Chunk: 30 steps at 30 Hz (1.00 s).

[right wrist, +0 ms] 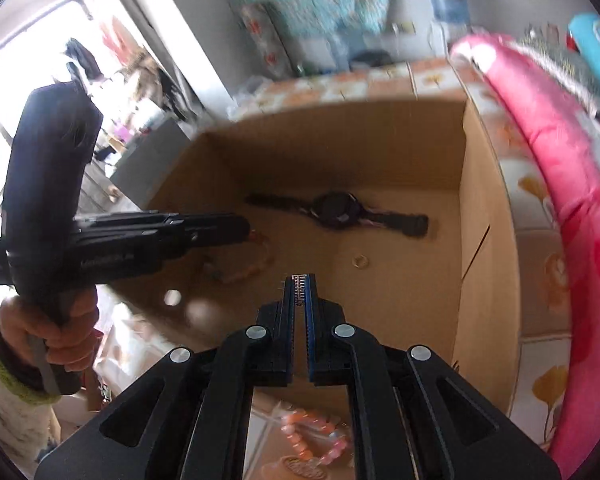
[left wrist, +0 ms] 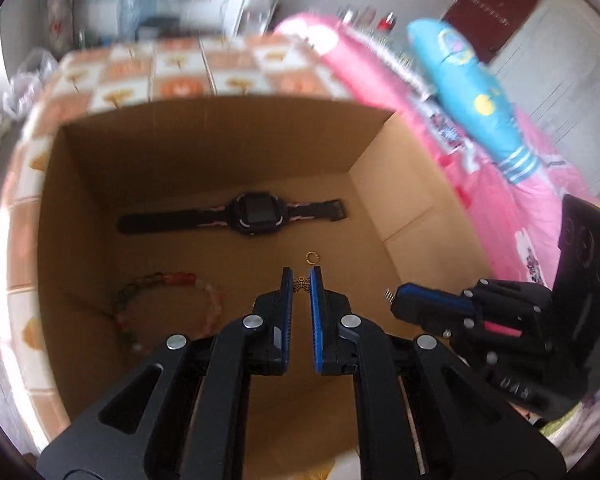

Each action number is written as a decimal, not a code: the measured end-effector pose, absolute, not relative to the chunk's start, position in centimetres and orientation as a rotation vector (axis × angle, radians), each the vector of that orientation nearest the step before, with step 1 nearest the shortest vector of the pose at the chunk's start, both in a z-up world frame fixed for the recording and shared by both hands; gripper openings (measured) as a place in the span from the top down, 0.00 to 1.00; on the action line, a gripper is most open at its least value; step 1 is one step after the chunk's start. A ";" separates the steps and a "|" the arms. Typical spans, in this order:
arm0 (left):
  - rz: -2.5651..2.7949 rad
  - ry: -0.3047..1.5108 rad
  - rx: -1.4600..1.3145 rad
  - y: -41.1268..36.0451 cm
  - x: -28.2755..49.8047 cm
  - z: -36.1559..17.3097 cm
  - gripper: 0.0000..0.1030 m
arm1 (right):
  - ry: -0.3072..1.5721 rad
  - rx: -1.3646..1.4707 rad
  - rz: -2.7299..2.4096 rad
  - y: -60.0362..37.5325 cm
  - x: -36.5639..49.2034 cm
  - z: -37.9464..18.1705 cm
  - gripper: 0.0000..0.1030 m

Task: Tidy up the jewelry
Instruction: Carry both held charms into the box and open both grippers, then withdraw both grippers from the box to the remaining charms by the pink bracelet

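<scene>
An open cardboard box (left wrist: 220, 140) holds a black watch (left wrist: 252, 216), a bead bracelet (left wrist: 168, 304) and a small gold ring (left wrist: 311, 257). Over the box floor, my left gripper (left wrist: 301, 274) is shut on a tiny gold butterfly charm (left wrist: 301, 285). My right gripper (right wrist: 300, 280) hovers above the box too, shut on a small silver comb-toothed clip (right wrist: 300, 282). In the left wrist view the right gripper (left wrist: 396, 300) comes in from the right with the clip's teeth (left wrist: 388, 296) sticking out. The watch (right wrist: 336, 212) and ring (right wrist: 360, 261) also show in the right wrist view.
The box stands on an orange-and-white checked cloth (left wrist: 180, 76). A pink quilt (right wrist: 560, 168) lies along the right, with a blue cushion (left wrist: 472, 96) on it. A pink bead bracelet (right wrist: 316, 436) lies on the cloth outside the box. A hand (right wrist: 60, 320) holds the left gripper's handle.
</scene>
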<state>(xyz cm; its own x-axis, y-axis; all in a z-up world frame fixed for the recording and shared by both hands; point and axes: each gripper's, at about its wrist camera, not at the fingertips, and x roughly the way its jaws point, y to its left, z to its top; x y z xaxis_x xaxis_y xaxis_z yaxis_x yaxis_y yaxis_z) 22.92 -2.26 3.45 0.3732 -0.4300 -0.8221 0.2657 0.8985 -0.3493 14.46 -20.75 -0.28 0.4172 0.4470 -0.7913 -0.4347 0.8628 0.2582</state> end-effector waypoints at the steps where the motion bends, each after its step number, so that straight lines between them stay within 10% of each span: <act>1: -0.436 1.125 -0.171 -2.3 23.2 2.8 0.93 | 1.007 0.006 0.545 -20.6 14.9 -0.6 0.95; 25: -0.400 0.947 -0.184 0.2 19.7 7.7 0.68 | 0.893 0.016 0.550 -22.0 11.8 3.5 0.93; 30: -0.411 0.826 -0.131 1.3 13.6 10.2 0.55 | 0.847 0.035 0.582 -23.3 8.3 5.2 0.73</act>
<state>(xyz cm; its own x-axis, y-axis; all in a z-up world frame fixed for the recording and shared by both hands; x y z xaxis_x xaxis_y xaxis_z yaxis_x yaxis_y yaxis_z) 13.55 1.31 10.25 0.6043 -0.4046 -0.6864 0.3043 0.9134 -0.2705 8.32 -23.28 5.19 0.5167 0.4985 -0.6961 -0.4711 0.8444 0.2551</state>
